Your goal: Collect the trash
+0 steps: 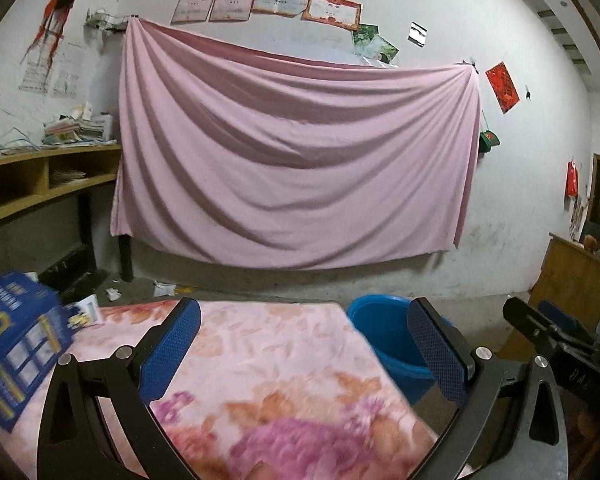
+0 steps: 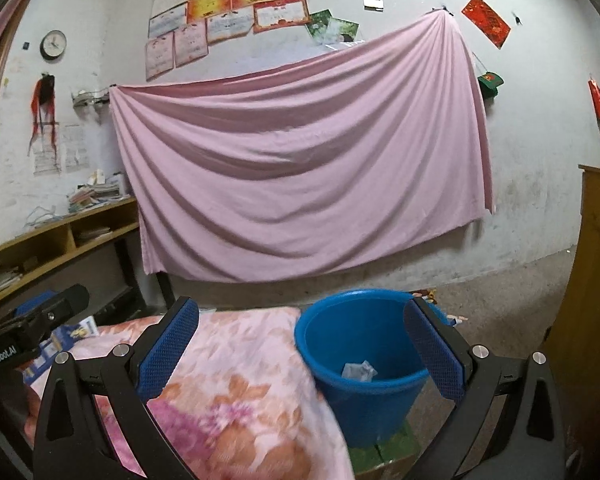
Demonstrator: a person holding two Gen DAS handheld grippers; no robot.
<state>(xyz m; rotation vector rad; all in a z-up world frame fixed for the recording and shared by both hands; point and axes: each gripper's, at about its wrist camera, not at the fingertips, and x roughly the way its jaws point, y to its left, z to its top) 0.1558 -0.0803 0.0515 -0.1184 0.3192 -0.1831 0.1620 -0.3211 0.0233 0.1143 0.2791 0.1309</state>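
With both the left gripper [image 1: 304, 354] and right gripper [image 2: 302, 354] spread wide and empty, scraps [image 1: 164, 288] far off on the floor could be missed, or the bucket [image 2: 360, 360] knocked over

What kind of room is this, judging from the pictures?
Probably a lived-in room of a modest home: a pink sheet hangs on the wall under certificates, a flowered blanket covers a surface, and a blue bucket holds crumpled paper.
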